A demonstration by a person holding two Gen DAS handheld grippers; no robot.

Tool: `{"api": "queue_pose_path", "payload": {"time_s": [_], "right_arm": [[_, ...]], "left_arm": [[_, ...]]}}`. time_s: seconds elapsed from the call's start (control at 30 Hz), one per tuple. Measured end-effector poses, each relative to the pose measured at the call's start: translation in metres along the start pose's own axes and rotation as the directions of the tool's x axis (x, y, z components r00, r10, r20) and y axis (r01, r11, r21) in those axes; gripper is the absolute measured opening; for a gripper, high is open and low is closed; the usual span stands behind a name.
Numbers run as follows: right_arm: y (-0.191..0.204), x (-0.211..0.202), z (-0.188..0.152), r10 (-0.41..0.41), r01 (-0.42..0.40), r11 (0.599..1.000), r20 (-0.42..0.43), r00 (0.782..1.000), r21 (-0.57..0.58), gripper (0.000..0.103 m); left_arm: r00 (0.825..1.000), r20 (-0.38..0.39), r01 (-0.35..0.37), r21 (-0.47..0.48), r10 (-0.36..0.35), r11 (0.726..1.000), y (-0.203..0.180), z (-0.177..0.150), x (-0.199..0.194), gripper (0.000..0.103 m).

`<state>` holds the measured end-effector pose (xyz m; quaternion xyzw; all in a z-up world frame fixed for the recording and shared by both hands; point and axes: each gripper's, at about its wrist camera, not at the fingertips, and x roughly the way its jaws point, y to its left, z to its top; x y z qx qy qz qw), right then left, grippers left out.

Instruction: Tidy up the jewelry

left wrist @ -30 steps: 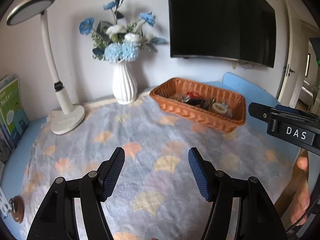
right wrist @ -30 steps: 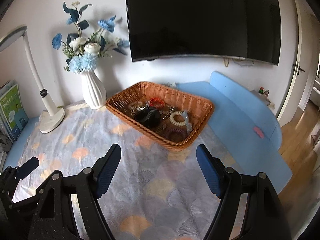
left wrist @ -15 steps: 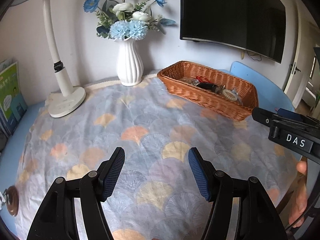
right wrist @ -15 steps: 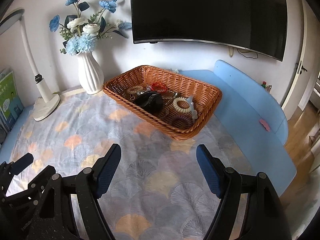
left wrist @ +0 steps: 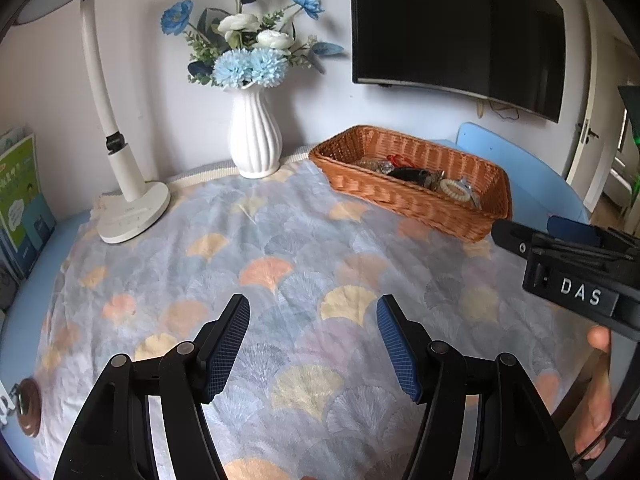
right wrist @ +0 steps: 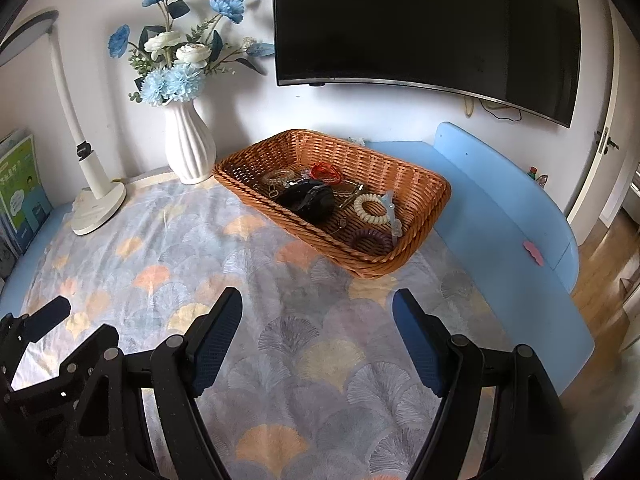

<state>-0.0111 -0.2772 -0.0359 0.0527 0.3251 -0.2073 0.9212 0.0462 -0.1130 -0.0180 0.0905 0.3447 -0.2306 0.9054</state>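
A wicker basket [right wrist: 424,188] stands on the patterned cloth at the far right of the table; it also shows in the left wrist view [left wrist: 400,196]. It holds jewelry and hair ties: a cream coil tie [right wrist: 372,208], a purple coil tie [right wrist: 370,238], a red band [right wrist: 326,171], a black piece [right wrist: 312,198]. My left gripper [left wrist: 313,344] is open and empty over the cloth, well short of the basket. My right gripper [right wrist: 318,340] is open and empty, in front of the basket.
A white vase of blue flowers [left wrist: 254,140] and a white desk lamp [left wrist: 132,208] stand at the back. Books [left wrist: 20,200] lean at the left edge. A TV [right wrist: 424,24] hangs on the wall. A blue chair back [right wrist: 500,184] stands right of the basket.
Both grippers drifted slightly over the cloth; the views shifted, with the basket a little nearer in the right wrist view. Both stay open and empty.
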Motion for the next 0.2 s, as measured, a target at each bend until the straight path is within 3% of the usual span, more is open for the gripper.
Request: {"api": "queue_pose_path", "payload": {"time_s": [0.2], "right_arm": [[0.0004, 0.0012, -0.0014, 0.008, -0.008, 1.000, -0.006, 1.000, 0.005, 0.079]], "left_arm": [[0.998, 0.045, -0.048, 0.007, 0.048, 0.999, 0.0011, -0.0008, -0.0064, 0.068]]}}
